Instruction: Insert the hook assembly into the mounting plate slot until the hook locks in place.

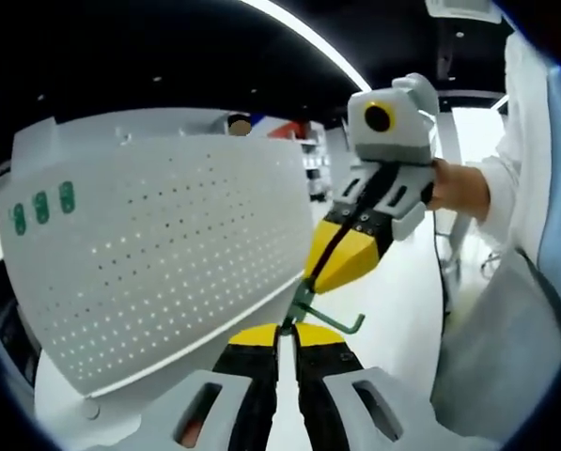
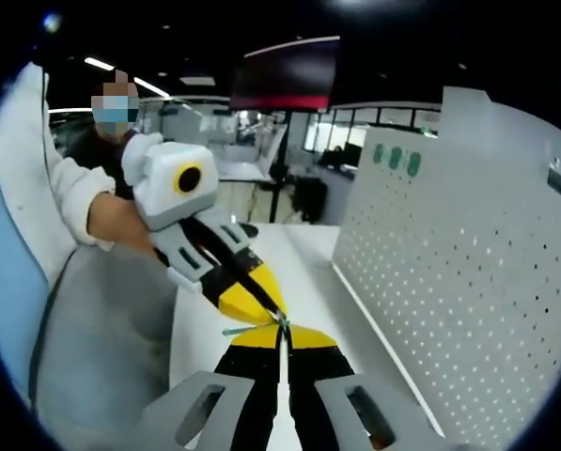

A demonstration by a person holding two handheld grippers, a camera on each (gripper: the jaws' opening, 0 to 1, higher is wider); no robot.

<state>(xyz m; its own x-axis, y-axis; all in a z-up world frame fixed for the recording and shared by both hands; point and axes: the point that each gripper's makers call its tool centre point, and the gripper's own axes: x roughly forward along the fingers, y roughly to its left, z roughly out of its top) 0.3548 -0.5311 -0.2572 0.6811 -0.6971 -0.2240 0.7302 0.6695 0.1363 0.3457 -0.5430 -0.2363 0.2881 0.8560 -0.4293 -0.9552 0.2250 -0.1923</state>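
A small green wire hook [image 1: 334, 320] hangs in the air just right of the white pegboard plate [image 1: 158, 254], apart from it. My left gripper [image 1: 287, 330] rises from the bottom of the left gripper view, its yellow-tipped jaws shut on the hook's lower end. My right gripper [image 1: 311, 281] reaches in from the upper right and pinches the hook's upper part. In the right gripper view the right gripper [image 2: 283, 330] and the left gripper [image 2: 274, 314] meet tip to tip on the thin hook [image 2: 246, 329]. The pegboard plate [image 2: 468, 282] stands to the right.
Three green pieces [image 1: 40, 206] sit in a row near the plate's top corner, the same green pieces [image 2: 394, 157] showing in the right gripper view. A white table [image 2: 299, 254] runs beneath the grippers. The person's white sleeve [image 2: 69, 193] and grey-clad body are close behind.
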